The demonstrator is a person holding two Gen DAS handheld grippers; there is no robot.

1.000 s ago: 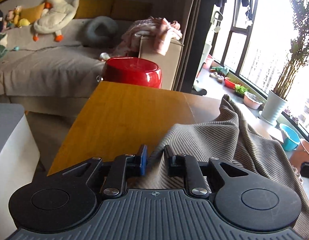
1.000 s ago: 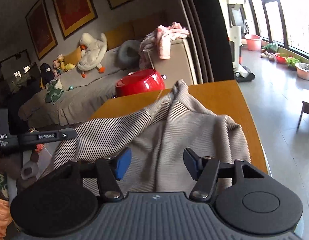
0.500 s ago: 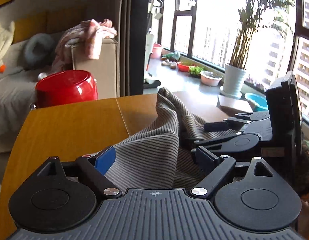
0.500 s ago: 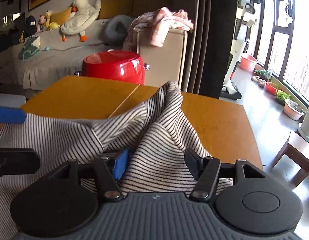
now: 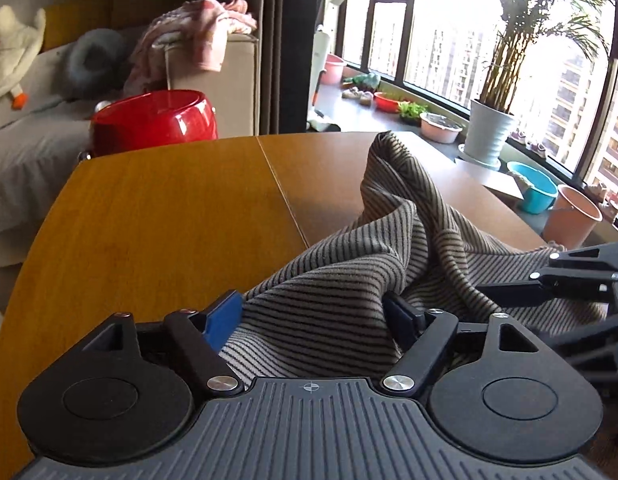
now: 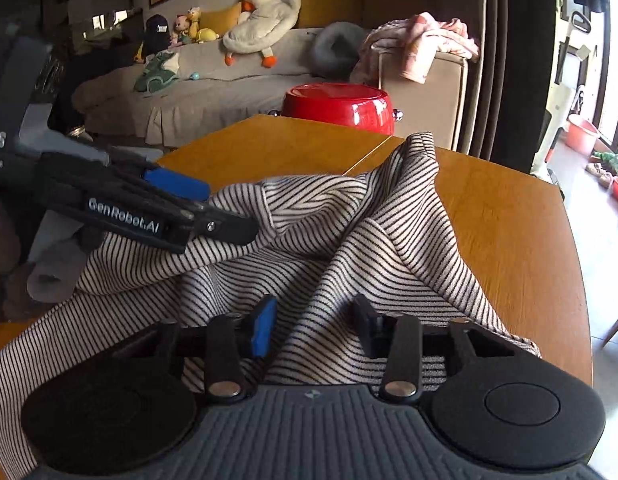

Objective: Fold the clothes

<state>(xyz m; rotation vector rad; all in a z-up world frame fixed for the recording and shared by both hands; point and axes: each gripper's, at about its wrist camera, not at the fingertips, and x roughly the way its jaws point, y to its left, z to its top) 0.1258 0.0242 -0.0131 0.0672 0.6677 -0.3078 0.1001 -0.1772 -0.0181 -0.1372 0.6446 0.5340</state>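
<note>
The striped shirt [image 5: 337,280] lies bunched up on the wooden tabletop [image 5: 157,216]. Only the left view shows the window and the potted plant [image 5: 505,80]. Only the right view shows the toy duck [image 6: 265,24] on the couch. The red pot [image 6: 337,104] sits past the far edge of the tabletop.

The left hand-held gripper [image 5: 313,316] points low over the tabletop. Its jaws are wide open with shirt cloth between them. The right hand-held gripper [image 6: 313,324] is low too, jaws open over the shirt, not pinching it.
</note>
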